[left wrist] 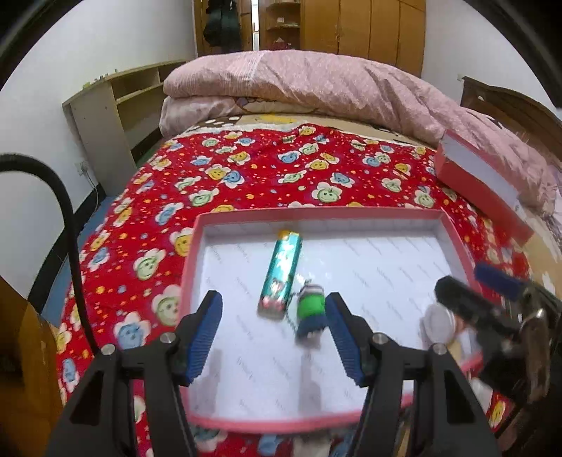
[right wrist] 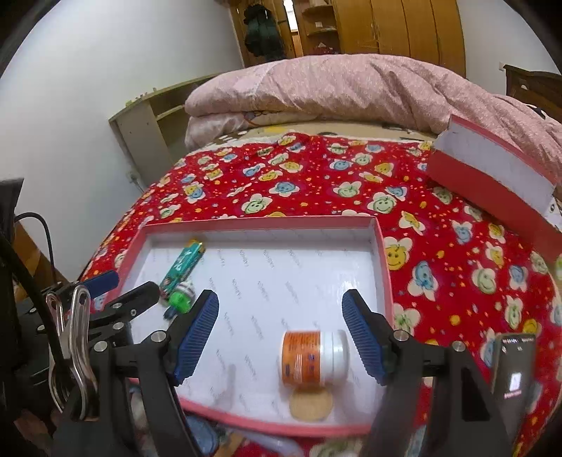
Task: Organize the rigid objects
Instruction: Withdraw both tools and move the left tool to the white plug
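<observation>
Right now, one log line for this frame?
left gripper: open, empty, over tray | right gripper: open, above orange bottle on its side | in tray: teal tube, green toy, cork disc

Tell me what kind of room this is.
Most likely a bedroom in a home. The work goes on atop a bed with a red flowered bedspread, a folded pink quilt lies at its far end, and wooden wardrobes line the back wall.

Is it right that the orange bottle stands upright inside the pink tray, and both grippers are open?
Not quite. The orange bottle lies on its side in the pink tray, as the right wrist view shows. The rest holds: the left gripper and right gripper are both open.
</observation>
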{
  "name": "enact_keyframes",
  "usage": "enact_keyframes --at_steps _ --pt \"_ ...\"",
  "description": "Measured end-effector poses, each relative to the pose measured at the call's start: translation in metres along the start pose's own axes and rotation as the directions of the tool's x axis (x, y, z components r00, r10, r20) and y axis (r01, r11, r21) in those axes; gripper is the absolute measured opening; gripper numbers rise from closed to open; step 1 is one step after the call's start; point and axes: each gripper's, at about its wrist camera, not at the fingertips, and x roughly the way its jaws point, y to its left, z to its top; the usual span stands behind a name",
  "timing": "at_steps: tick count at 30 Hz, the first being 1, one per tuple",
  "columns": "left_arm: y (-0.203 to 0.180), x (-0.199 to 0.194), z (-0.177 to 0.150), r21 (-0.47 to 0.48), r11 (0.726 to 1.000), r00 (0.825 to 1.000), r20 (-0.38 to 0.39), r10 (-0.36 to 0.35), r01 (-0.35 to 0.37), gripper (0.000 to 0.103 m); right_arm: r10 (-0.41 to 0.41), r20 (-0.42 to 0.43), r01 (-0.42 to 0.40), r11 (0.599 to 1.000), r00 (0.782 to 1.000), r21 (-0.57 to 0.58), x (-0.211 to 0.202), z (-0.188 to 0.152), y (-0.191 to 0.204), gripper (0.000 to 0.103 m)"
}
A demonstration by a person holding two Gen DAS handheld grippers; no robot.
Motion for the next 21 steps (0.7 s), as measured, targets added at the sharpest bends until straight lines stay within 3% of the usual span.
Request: enact_keyframes --at_steps 8,21 --pt "0.019 -0.031 -0.035 -0.029 1.000 1.000 -0.010 0.009 -0.010 0.065 0.028 0.026 -0.028 1.000 0.999 0.011 -0.037 -0.024 0.005 0.076" --pt "0.014 -0.046 -0.097 -0.048 0.996 0.995 -0.064 -0.082 0.079 0.065 0.039 -0.043 -0.042 0.997 0.998 -0.064 -0.062 -0.105 0.020 0.076"
